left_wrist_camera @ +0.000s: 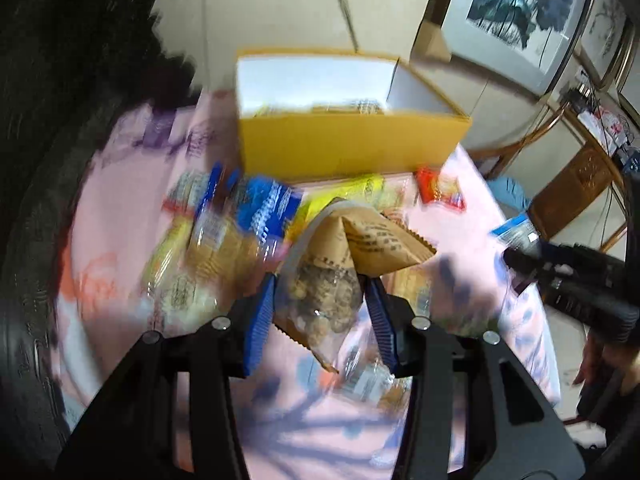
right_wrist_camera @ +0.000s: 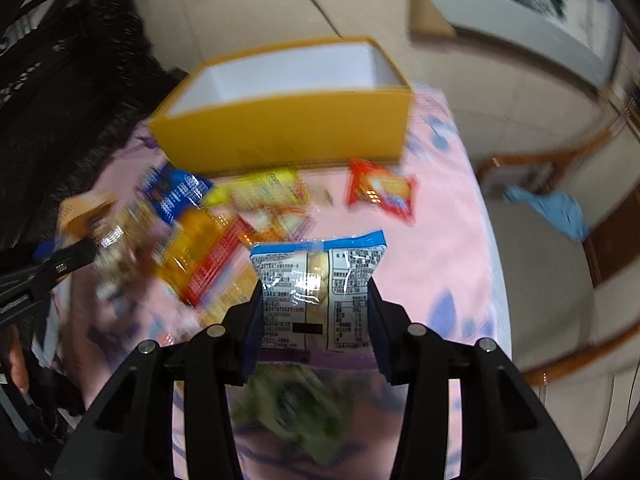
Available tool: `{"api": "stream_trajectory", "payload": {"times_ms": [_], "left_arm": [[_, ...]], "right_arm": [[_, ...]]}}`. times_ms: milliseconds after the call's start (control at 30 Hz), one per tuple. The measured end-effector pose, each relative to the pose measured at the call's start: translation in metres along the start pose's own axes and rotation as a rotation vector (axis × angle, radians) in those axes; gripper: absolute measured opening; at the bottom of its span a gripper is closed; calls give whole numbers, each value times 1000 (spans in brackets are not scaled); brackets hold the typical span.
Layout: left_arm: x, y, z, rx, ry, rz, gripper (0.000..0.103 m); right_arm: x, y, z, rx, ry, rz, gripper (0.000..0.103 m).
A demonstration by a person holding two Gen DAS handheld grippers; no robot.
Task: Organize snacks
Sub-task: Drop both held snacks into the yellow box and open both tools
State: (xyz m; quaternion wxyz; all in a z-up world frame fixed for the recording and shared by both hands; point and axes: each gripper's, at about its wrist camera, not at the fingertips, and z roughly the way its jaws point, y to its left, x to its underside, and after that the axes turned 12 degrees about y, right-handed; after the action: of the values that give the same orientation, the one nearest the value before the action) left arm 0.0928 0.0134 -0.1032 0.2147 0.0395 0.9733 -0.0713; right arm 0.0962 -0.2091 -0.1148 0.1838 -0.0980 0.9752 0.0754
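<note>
Brown snack packet (left_wrist_camera: 320, 280) pinched between left gripper (left_wrist_camera: 322, 304) jaws

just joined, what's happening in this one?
A person with a gripper in each hand is sorting snack packets into a yellow box on a pink floral cloth. The left gripper is shut on a brown nut packet; the right gripper is shut on a blue-topped white packet. Both packets are off the cloth, short of the box. More packets, including a red one, lie loose before it.
</note>
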Motion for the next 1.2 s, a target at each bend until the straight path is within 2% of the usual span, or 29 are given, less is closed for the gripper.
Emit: {"api": "stream_trajectory", "payload": {"times_ms": [167, 333, 467, 833, 900, 933, 967, 1033, 1200], "left_arm": [[-70, -16, -5, -18, -87, -3, 46], [-129, -18, -5, -37, -129, -15, 46], [-166, -15, 4, -46, -133, -30, 46], [-211, 2, 34, -55, -109, -50, 47], [-220, 5, 37, -59, -105, -60, 53], [-223, 7, 37, -67, -112, -71, 75], [-226, 9, 35, -81, -124, -87, 92], [-228, 16, 26, -81, -171, -120, 93], [-224, 26, 17, -72, -172, -138, 94]], "right_arm": [[-62, 20, -19, -30, -92, -49, 46], [-115, 20, -29, -41, -147, -66, 46], [-157, 15, -24, -44, -175, -66, 46], [-216, 10, 4, -45, -169, -50, 47], [-226, 9, 8, -36, -179, -41, 48], [-231, 8, 10, -26, -180, -37, 53], [-234, 7, 12, -18, -173, -32, 56], [-240, 3, 14, 8, -164, -7, 69], [-236, -7, 8, 10, -173, 17, 69]]}}
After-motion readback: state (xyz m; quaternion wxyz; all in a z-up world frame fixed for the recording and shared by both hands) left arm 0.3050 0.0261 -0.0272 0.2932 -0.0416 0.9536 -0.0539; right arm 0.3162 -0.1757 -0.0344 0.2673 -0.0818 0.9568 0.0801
